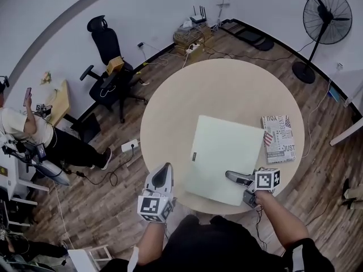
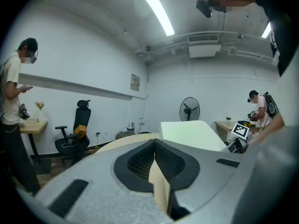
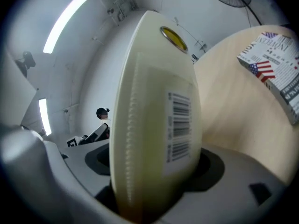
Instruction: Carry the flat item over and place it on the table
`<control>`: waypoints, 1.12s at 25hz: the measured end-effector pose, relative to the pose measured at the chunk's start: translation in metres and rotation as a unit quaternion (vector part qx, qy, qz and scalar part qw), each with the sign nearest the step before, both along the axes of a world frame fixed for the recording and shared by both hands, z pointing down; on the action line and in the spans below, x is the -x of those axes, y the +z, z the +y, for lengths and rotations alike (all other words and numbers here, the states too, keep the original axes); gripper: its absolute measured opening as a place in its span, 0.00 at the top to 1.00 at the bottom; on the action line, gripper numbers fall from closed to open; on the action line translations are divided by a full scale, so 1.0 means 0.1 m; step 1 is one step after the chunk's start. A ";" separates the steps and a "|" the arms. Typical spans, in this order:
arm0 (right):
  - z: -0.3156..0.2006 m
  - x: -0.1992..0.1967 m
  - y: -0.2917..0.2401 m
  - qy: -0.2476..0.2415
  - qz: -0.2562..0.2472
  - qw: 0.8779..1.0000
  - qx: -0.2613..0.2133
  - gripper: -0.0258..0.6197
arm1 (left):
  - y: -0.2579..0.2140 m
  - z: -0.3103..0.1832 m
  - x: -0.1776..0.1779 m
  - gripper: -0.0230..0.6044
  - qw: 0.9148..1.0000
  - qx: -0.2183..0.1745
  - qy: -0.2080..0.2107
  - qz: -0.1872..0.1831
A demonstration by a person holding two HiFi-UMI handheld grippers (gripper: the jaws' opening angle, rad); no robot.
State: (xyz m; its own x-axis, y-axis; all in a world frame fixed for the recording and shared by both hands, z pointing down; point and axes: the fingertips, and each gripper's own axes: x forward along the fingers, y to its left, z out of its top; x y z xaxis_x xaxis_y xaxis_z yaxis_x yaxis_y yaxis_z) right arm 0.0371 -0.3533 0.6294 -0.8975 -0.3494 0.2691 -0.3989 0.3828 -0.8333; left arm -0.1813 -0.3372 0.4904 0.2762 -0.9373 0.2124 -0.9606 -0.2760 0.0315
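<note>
Item: flat pale-green box (image 1: 224, 152), barcode label (image 3: 180, 125) on its edge, located over the near half of the round table (image 1: 227, 84), just beside a printed box (image 1: 278, 137); full contact with the tabletop cannot be told. Right gripper (image 1: 232, 177): jaws clamped across the box's near edge. Left gripper (image 1: 165, 168): jaws pressed together, empty, at the table's near-left rim.
</note>
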 end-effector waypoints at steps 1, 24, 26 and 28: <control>-0.02 0.02 0.07 -0.007 -0.003 1.000 0.017 0.38 | 0.02 -0.03 0.01 0.95 1.000 0.002 0.000 0.001; 0.07 0.35 1.06 -0.080 0.053 0.963 0.253 0.36 | 0.27 -0.20 0.67 0.95 1.000 0.018 0.009 0.016; 0.07 0.35 1.08 -0.076 0.053 0.961 0.259 0.36 | 0.29 -0.20 0.69 0.95 1.000 0.019 0.011 0.019; 0.04 0.37 1.08 -0.070 0.059 0.961 0.259 0.36 | 0.31 -0.20 0.71 0.95 0.999 0.019 0.014 0.022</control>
